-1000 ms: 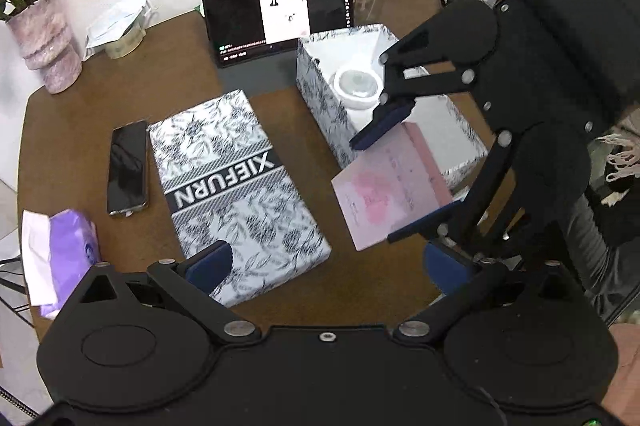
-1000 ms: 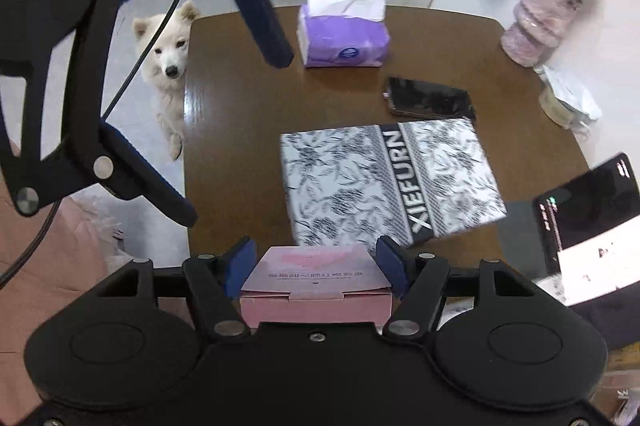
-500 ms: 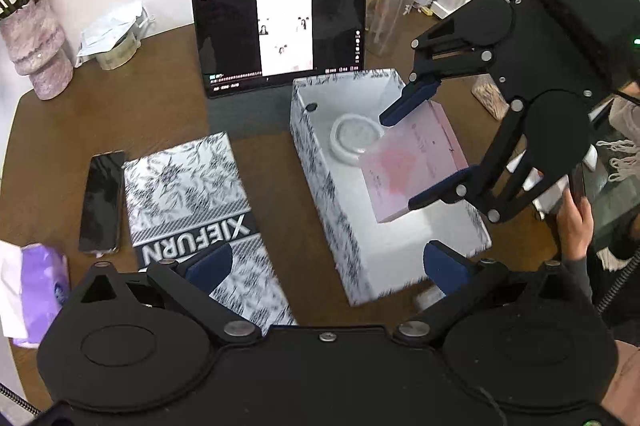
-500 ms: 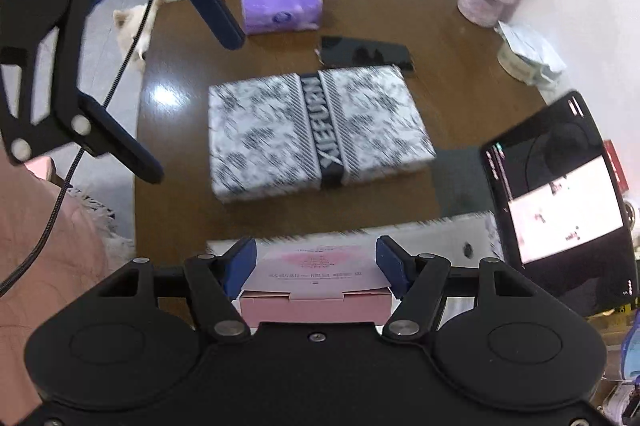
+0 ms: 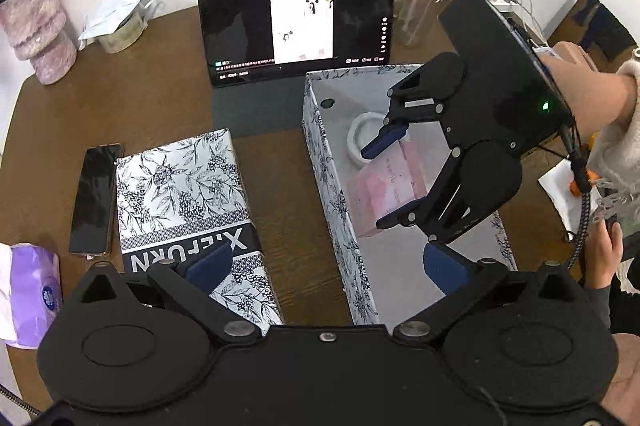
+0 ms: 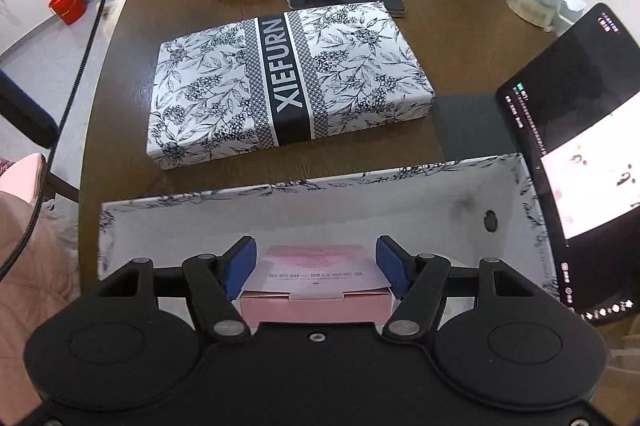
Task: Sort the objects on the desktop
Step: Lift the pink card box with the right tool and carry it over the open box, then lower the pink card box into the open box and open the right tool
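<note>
1. We are keeping the left gripper nearest to us, hovering low over the table with its jaws spread wide and nothing between them; one pad hangs over the near end of the patterned lid, so it is staying out of the way while the other hand works.
2. We are gripping the pink box in the right gripper, jaws closed on its two short sides, so it hangs level as it goes in.
3. We are holding that pink box inside the open storage box, apparently just above the white floor, which suggests we are about to set it down.
4. We are placing it nearer than the round white dish already lying at the far end, probably to avoid knocking it.
5. Left of the lid, the phone and the purple tissue pack are lying on the table, likely awaiting sorting.
6. Farthest back, the tablet is standing propped upright, with a pink vase at the far left.
</note>
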A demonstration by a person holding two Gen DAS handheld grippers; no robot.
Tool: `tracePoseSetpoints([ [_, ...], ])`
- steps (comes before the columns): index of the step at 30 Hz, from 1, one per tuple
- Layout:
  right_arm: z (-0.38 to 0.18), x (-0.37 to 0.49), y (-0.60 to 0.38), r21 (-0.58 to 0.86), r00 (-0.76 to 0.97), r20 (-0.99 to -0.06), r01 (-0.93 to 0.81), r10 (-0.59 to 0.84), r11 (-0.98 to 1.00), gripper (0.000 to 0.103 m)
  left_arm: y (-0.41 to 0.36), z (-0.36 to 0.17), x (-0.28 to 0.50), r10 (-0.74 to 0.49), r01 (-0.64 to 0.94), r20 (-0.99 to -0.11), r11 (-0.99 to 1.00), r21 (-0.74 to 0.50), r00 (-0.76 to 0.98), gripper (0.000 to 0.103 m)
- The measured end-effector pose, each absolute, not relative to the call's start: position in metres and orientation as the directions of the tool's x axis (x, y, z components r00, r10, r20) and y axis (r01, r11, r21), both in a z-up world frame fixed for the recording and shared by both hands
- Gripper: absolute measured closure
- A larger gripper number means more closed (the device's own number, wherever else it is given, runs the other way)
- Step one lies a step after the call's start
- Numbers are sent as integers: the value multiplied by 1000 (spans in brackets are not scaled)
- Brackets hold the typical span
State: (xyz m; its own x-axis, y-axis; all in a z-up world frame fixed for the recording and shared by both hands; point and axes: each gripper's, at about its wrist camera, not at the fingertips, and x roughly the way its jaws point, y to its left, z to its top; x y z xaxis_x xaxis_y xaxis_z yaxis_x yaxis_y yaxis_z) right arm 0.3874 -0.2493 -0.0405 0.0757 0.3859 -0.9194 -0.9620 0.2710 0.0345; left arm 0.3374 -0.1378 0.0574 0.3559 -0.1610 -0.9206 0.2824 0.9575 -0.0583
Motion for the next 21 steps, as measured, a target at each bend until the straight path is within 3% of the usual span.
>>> tracePoseSetpoints([
  [16,-71,383,-259,45,35,-951,-967,307,249,32,-145,41,344,-152,283,-933,957,-58,325,0],
  [21,-87,382,-260,39,27,-966,-968,257,250,39,-146,41,341,-158,288,-933,956,-61,324,0],
])
